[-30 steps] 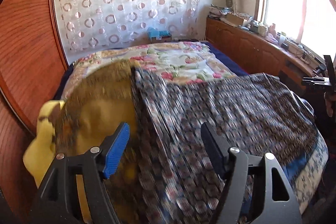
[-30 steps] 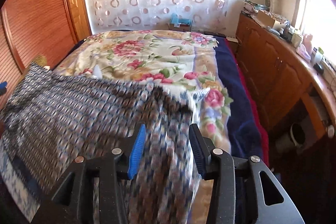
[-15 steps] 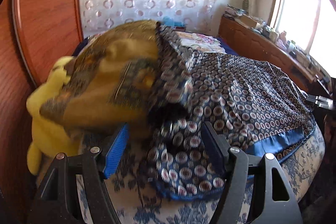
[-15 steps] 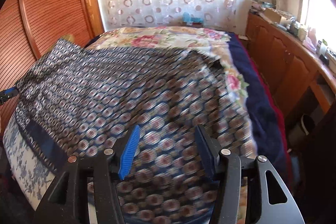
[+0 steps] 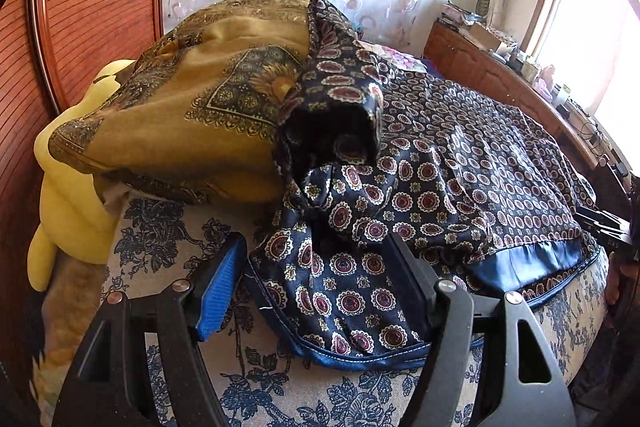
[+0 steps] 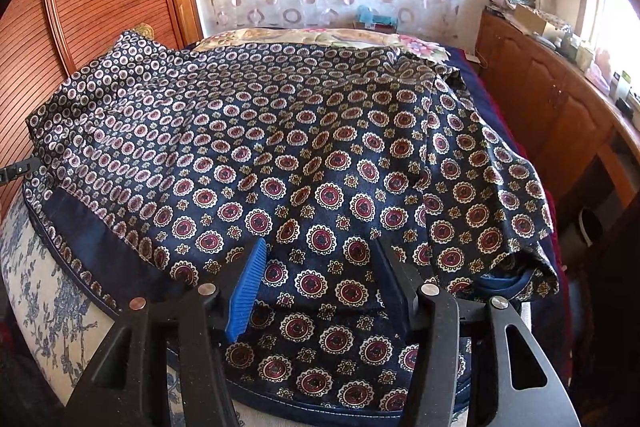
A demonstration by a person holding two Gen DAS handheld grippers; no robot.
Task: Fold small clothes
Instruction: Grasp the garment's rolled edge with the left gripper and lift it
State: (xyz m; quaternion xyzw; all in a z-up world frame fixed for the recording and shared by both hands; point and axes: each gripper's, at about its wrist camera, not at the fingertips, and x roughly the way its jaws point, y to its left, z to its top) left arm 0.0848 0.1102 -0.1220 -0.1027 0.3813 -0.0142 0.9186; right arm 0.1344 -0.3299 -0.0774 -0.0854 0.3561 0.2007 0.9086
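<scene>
while both our grippers, left (image 5: 316,285) and right (image 6: 320,281), gape over one navy cloth (image 6: 304,155), we count one gold cloth (image 5: 192,99) beside it, one yellow toy (image 5: 68,195) beyond.

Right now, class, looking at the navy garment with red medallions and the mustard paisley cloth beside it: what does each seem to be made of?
Navy medallion garment: probably satin or silky polyester; its plain blue hem band shines and it drapes in soft, slippery folds. Mustard paisley cloth: seemingly a thin woven scarf fabric, more matte, with printed borders; fibre unclear.
</scene>
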